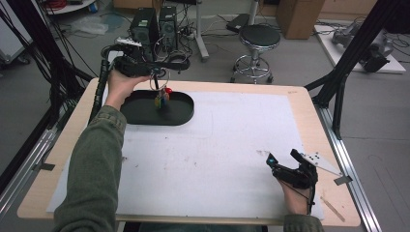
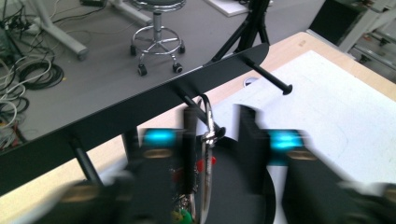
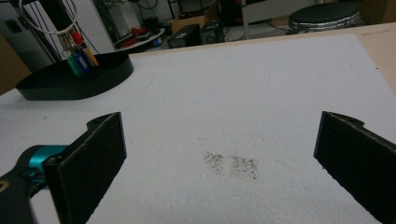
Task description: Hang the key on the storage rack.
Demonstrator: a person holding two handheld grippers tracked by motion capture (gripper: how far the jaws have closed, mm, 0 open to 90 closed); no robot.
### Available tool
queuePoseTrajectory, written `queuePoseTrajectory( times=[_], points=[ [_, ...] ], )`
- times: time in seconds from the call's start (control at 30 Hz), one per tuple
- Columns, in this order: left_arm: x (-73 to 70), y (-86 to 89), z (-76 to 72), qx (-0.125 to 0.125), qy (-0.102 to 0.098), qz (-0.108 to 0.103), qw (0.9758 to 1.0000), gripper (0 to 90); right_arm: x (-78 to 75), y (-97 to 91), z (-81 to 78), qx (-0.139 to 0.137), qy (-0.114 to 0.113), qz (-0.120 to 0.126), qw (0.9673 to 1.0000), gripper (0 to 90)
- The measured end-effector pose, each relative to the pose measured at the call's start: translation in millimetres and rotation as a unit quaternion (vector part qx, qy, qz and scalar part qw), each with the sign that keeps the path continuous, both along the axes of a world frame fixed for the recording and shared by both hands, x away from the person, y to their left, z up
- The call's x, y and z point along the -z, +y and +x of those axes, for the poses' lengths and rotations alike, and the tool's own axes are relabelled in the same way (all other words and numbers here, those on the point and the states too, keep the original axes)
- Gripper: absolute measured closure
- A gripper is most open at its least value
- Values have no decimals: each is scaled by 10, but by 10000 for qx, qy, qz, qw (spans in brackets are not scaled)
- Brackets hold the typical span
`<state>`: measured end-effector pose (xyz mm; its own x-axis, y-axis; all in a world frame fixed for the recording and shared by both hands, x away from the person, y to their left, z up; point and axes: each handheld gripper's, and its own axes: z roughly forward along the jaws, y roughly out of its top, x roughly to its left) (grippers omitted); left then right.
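Observation:
A metal key ring (image 2: pixel 207 116) with several coloured tags (image 1: pixel 162 99) hangs over a black oval tray (image 1: pixel 183 113) at the table's far left. In the left gripper view the ring loops over a peg of a black rack bar (image 2: pixel 116 112), just behind the peg's tip. My left gripper (image 2: pixel 217 126) stands around the ring with a jaw on each side, a gap showing between the ring and the right jaw. My right gripper (image 1: pixel 283 155) rests open near the table's front right, with nothing between its jaws (image 3: pixel 219 140). From there the ring (image 3: pixel 46 28), the tags (image 3: pixel 79 60) and the tray (image 3: pixel 70 81) show far off.
A white mat (image 1: pixel 232 145) covers most of the wooden table (image 1: pixel 309 96). Another peg (image 2: pixel 266 74) juts from the rack further right. Beyond the far edge stand a stool (image 1: pixel 256 43) and computer towers (image 1: pixel 154 26). Black frame legs (image 1: pixel 338 82) rise at the right.

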<state>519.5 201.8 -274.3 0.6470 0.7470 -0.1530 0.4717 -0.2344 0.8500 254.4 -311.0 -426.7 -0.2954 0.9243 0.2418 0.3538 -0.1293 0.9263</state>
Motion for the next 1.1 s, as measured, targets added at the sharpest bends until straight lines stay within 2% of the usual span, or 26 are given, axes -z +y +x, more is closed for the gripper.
queuePoseTrajectory(
  times=[0.1, 0.17, 0.27, 0.3, 0.37, 0.43, 0.53, 0.67, 0.73, 0.77, 0.97, 1.1],
  points=[
    [-21, 18, -19, -90, -62, -107, 9999, 489, -4, 6, -3, -13, -9, 12, 10000, 13],
    [-28, 42, -38, -120, -107, -318, 9994, 472, -4, 8, -2, -12, -8, 12, 10000, 13],
    [-38, 79, -75, -280, -191, -495, 9982, 329, -2, 6, 7, -11, -3, 18, 10000, 13],
    [-40, 87, -90, -389, -253, -481, 9978, 329, -2, 6, 7, -11, -3, 18, 10000, 13],
    [-46, 114, -136, -561, -357, -467, 9967, 210, -3, 6, 6, -9, 0, 15, 10000, 13],
    [-55, 132, -180, -600, -389, -371, 9967, 109, -4, 4, 1, -11, -6, 6, 10000, 13],
    [-60, 165, -229, -629, -368, -216, 9971, 17, -7, 11, -3, -17, -18, -14, 10000, 13],
    [-35, 207, -282, -599, -300, -165, 9976, 17, -7, 17, 5, -23, -15, -29, 10000, 13],
    [-20, 219, -332, -718, -404, -54, 9966, 17, -5, 27, 10, -23, 20, -34, 10000, 13],
    [-7, 234, -355, -713, -424, -83, 9965, 17, -1, 24, 19, -29, -8, -99, 9999, 13],
    [54, 343, -485, -826, -518, -268, 9949, 17, -5, 28, 22, -11, -10, -97, 10000, 13],
    [80, 404, -584, -814, -591, -360, 9943, 17, -9, 33, 13, -5, 9, -90, 10000, 13]
  ],
)
